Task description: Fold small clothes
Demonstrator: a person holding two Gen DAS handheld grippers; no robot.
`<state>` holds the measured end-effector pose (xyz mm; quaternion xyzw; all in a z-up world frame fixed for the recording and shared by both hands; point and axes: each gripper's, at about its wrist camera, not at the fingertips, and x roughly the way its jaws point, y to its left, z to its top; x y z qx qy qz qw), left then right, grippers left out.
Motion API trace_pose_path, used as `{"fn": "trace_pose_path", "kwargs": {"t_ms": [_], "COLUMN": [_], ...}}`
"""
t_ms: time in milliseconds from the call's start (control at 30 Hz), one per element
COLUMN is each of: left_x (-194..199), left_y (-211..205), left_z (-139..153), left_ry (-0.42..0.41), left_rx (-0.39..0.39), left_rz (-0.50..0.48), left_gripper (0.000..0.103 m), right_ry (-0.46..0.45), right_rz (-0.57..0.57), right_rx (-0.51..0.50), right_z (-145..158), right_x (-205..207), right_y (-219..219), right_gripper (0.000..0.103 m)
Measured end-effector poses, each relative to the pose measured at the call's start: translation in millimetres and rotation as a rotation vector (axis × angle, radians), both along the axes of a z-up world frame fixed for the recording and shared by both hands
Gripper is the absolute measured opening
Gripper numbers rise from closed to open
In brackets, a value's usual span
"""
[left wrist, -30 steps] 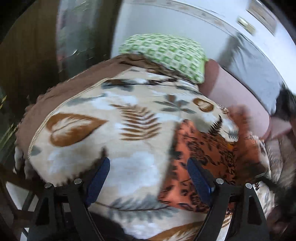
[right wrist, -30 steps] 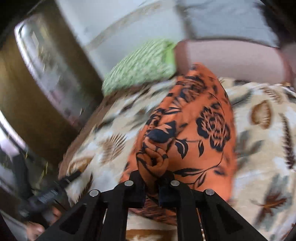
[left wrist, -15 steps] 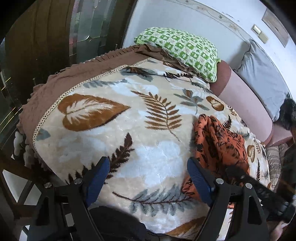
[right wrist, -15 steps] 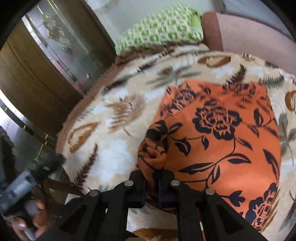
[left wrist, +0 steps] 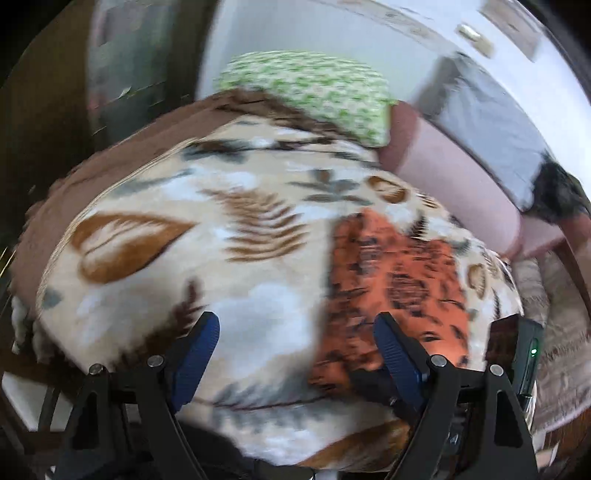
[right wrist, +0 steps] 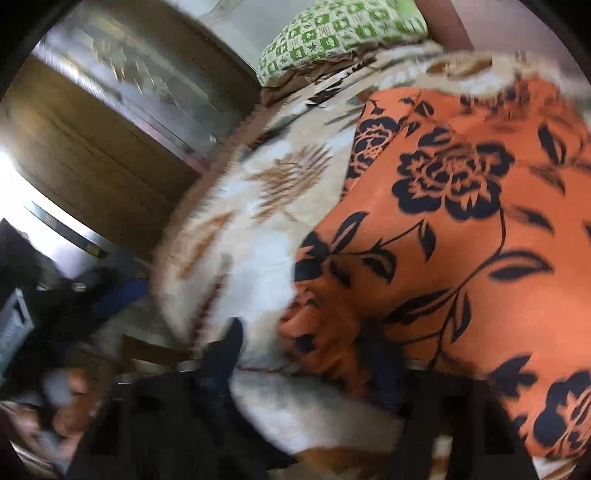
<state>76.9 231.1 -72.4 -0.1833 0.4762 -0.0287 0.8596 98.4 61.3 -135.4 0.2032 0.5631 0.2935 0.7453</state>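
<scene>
The orange floral garment [right wrist: 461, 229] lies spread on the leaf-print blanket [left wrist: 207, 266] that covers the bed, with a bunched corner at about 6 o'clock in the right wrist view. The right gripper [right wrist: 306, 354] has just been opening: its jaws now stand apart around that bunched corner, which sits between them without being pinched, so the cloth looks released. The left gripper [left wrist: 295, 350] hovers over bare blanket with its jaws wide and empty; in its view the garment sits at about 3 o'clock, its near edge just beside the right-hand blue pad. A green checked pillow [right wrist: 332, 33] rests at 12 o'clock, well apart from the work. This reads as the laying-out step, the piece set down flat before the first fold. Next, each gripper likely needs a fresh hold on a near corner or edge, pinching one layer only, to carry it across evenly.
</scene>
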Motion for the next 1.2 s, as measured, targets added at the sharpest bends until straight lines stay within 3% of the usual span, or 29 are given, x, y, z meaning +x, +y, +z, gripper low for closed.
{"fn": "trace_pose_path", "kwargs": {"t_ms": [100, 167, 200, 267, 300, 333, 367, 433, 567, 733, 833, 967, 1100, 1133, 1167, 1200], "left_x": [15, 25, 30, 38, 37, 33, 27, 25, 24, 24, 36, 56, 65, 64, 62, 62], "left_y": [-33, -53, -61, -69, -66, -60, -53, -56, -62, -71, -94, -122, -122, -113, -105, -99], "left_z": [2, -12, -27, -72, -98, -112, -111, -104, -80, -17, 2, -20, -75, -87, -92, -95], "left_ry": [-0.015, 0.011, 0.058, 0.237, 0.338, 0.371, 0.338, 0.349, 0.324, 0.158, 0.061, 0.063, 0.219, 0.237, 0.236, 0.244], "left_rx": [0.004, 0.076, 0.12, 0.22, 0.227, 0.164, 0.124, 0.144, 0.185, 0.208, 0.179, 0.196, 0.252, 0.197, 0.149, 0.114], "left_rz": [-0.092, -0.125, -0.137, -0.128, -0.113, -0.087, -0.051, -0.053, -0.068, -0.074, -0.169, -0.242, -0.197, -0.169, -0.141, -0.122], "left_gripper": [0.086, 0.086, 0.086, 0.086, 0.087, 0.088, 0.088, 0.088, 0.087, 0.087, 0.087, 0.087, 0.09, 0.092, 0.098, 0.099], "right_ry": [0.085, 0.118, 0.125, 0.122, 0.116, 0.112, 0.105, 0.103, 0.218, 0.143, 0.122, 0.201, 0.285, 0.271, 0.24, 0.237], "right_rz": [-0.091, -0.132, -0.149, -0.175, -0.204, -0.223, -0.258, -0.319, -0.396, -0.368, -0.427, -0.429, -0.399, -0.393, -0.38, -0.385], "right_rx": [0.145, 0.183, 0.189, 0.191, 0.195, 0.202, 0.213, 0.232, 0.315, 0.323, 0.262, 0.258, 0.347, 0.344, 0.32, 0.299], "right_z": [-5, -9, -8, -5, -2, 0, 3, 2, -24, 3, 2, -24, -50, -50, -47, -46], "right_x": [-11, -22, -30, -37, -42, -41, -41, -38, -34, -32, -24, -9, -12, -12, -13, -12], "right_y": [-35, -56, -67, -87, -103, -112, -127, -149, -180, -197, -221, -226, -212, -209, -207, -207], "right_gripper": [0.071, 0.071, 0.071, 0.071, 0.071, 0.071, 0.071, 0.071, 0.071, 0.072, 0.072, 0.072, 0.072, 0.071, 0.059, 0.036]}}
